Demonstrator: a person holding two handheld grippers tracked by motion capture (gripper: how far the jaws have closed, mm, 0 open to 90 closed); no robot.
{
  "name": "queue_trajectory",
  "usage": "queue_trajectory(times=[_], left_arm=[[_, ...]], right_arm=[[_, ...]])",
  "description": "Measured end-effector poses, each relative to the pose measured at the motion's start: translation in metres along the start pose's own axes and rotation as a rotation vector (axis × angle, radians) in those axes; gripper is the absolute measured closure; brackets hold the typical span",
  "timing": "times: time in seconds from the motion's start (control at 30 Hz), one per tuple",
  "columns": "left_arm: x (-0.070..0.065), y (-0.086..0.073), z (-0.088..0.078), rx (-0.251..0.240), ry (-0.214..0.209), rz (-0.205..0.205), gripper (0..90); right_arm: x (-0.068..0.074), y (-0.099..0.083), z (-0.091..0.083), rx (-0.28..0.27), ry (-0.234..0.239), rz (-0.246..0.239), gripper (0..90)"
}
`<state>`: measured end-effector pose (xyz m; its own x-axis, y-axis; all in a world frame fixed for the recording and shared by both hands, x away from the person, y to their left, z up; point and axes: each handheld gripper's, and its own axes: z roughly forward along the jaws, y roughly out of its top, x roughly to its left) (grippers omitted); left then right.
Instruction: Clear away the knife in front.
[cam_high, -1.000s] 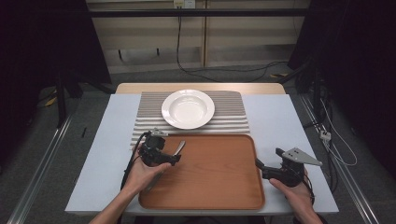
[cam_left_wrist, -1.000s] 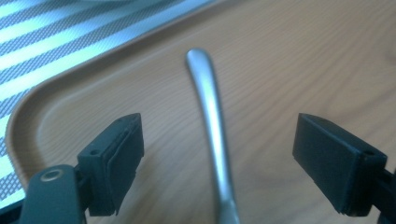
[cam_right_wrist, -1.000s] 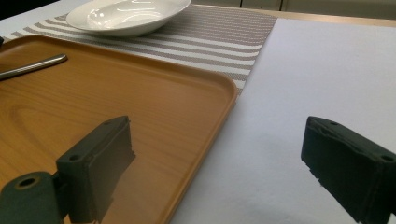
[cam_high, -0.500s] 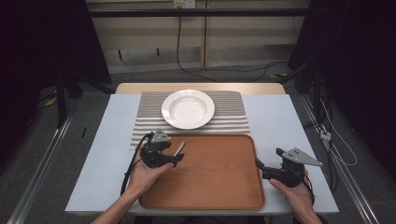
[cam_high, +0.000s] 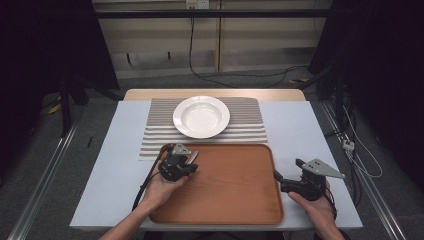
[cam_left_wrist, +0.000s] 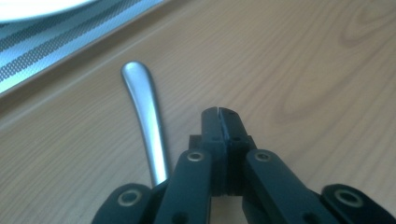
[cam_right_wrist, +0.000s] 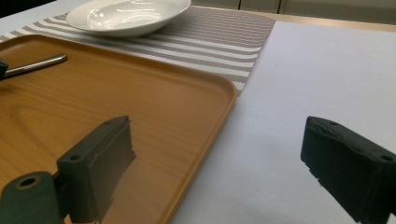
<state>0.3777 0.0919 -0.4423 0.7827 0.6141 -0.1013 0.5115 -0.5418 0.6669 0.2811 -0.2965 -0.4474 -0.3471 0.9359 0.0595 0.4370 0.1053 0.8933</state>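
From the high view, a wooden tray (cam_high: 235, 190) lies on the near half of a pale table (cam_high: 310, 130), and just behind it a striped mat (cam_high: 250, 125) carries a white plate (cam_high: 201, 116). The left gripper (cam_high: 192, 160) sits over the tray's far left corner, held in the person's left hand (cam_high: 160, 190), with a metal handle (cam_high: 192, 156) poking out toward the mat beside its tip. The right gripper (cam_high: 276, 176) is at the tray's right edge, held in the right hand (cam_high: 312, 210), and points left across the rim, its grey plate on top.

In the left gripper view, the two black jaws have just been closing and now meet tip to tip, pressed flat against each other with nothing between them. The left gripper (cam_left_wrist: 219, 113) hovers low over the tray (cam_left_wrist: 303, 60). The metal handle (cam_left_wrist: 145, 116) lies on the wood just to the left of the jaws, outside them, its rounded end pointing away toward the tray's rim; its near end runs under the gripper, hidden. The mat (cam_left_wrist: 56, 46) and a sliver of the plate (cam_left_wrist: 32, 7) show beyond the rim.

In the right gripper view, the right gripper (cam_right_wrist: 219, 154) stands wide open, one jaw over the tray (cam_right_wrist: 140, 107) and the other over the bare table (cam_right_wrist: 327, 70), the tray's rim between them untouched. Far left on the tray lies the metal handle (cam_right_wrist: 37, 64); the plate (cam_right_wrist: 128, 16) rests on the mat (cam_right_wrist: 219, 37) behind.
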Motion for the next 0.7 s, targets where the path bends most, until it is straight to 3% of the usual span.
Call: queue_trajectory(times=[0.13,0.53,0.7], left_arm=[[-0.0012,0.0006,0.0068,0.027,0.024,0.010,90.0],[0.0050,-0.0009,0.0083,0.011,0.041,0.012,90.0],[0.0081,-0.0017,0.0082,0.004,0.055,0.047,90.0]], right_arm=[[-0.0003,0.0002,0.0004,0.001,0.000,0.003,8.8],[-0.0001,0.0002,0.0001,0.000,0.001,0.002,8.8],[0.0000,0.0003,0.0007,0.002,0.001,0.004,8.7]])
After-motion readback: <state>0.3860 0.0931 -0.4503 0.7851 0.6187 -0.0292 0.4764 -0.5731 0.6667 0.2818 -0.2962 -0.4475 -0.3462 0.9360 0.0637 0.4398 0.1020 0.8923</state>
